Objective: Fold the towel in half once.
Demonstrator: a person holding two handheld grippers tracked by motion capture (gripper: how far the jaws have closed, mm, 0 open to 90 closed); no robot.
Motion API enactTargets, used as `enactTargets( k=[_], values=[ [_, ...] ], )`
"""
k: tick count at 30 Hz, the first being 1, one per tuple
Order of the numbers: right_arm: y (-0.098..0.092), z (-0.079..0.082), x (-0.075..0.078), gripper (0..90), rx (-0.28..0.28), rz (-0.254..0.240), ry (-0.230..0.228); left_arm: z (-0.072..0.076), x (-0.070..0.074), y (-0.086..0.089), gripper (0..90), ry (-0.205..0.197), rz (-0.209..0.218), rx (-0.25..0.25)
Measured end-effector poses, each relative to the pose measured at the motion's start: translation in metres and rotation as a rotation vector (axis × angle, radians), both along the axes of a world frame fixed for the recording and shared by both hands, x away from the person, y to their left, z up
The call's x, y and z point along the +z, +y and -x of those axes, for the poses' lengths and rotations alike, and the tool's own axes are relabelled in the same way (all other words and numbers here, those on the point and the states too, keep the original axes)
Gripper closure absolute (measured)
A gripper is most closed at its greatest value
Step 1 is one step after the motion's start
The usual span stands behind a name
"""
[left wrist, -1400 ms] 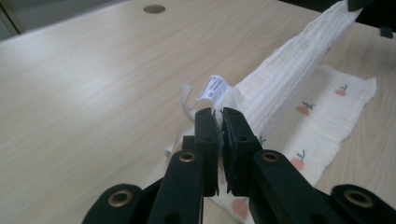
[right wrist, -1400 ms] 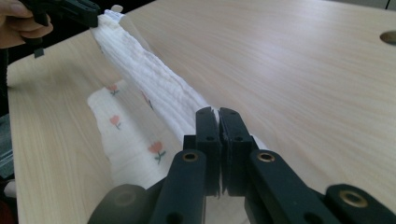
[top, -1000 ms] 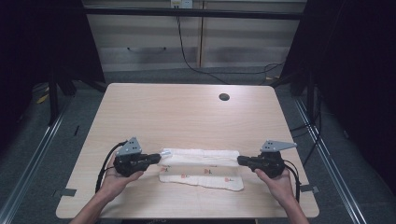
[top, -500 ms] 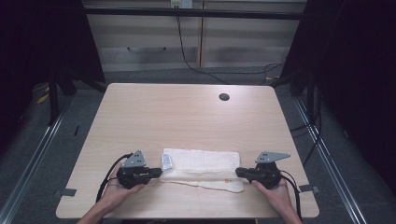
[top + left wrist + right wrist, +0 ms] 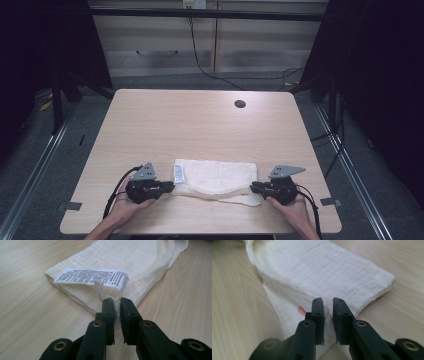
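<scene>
Black jaws of the left gripper and right gripper have just been opening, a narrow gap showing, nothing pinched between them. Each rests at one end of a folded cream gauze-weave cloth, its printed white label uppermost, lying at the near edge of the pale wooden table.

The cloth is creamy white with a fine woven grid of tiny squares. Near its right end there is a small pink mark. The tag at its left end is white with small black print and a little barcode. The surface is pale wood with thin, light brown grain lines and one round black hole on the far right. Each hand-held gripper, left and right, is black with a grey plate on top and brass-coloured rivets.
</scene>
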State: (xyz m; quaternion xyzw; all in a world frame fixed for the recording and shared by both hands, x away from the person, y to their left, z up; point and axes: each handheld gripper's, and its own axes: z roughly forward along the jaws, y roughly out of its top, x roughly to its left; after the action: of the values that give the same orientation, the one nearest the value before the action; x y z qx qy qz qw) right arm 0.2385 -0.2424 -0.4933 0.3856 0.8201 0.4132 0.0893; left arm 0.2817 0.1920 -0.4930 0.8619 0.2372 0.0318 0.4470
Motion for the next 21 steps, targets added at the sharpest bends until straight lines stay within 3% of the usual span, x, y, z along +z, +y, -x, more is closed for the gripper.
enactTargets(
  k=[3,8,12,21],
  values=[
    [-0.003,0.001,0.004,73.8,-0.009,-0.036,-0.004,0.000,0.004,0.003,78.6,0.001,0.030,0.002],
    [-0.005,0.000,0.007,71.1,-0.020,-0.061,-0.010,-0.001,0.009,0.006,76.8,-0.011,0.056,0.011],
    [-0.005,0.000,0.008,69.8,-0.024,-0.073,-0.016,-0.003,0.013,0.014,74.9,0.005,0.096,0.022],
    [-0.010,-0.012,0.015,70.6,-0.059,-0.054,-0.030,-0.015,0.009,0.013,73.9,-0.009,0.043,0.077]
  ],
)
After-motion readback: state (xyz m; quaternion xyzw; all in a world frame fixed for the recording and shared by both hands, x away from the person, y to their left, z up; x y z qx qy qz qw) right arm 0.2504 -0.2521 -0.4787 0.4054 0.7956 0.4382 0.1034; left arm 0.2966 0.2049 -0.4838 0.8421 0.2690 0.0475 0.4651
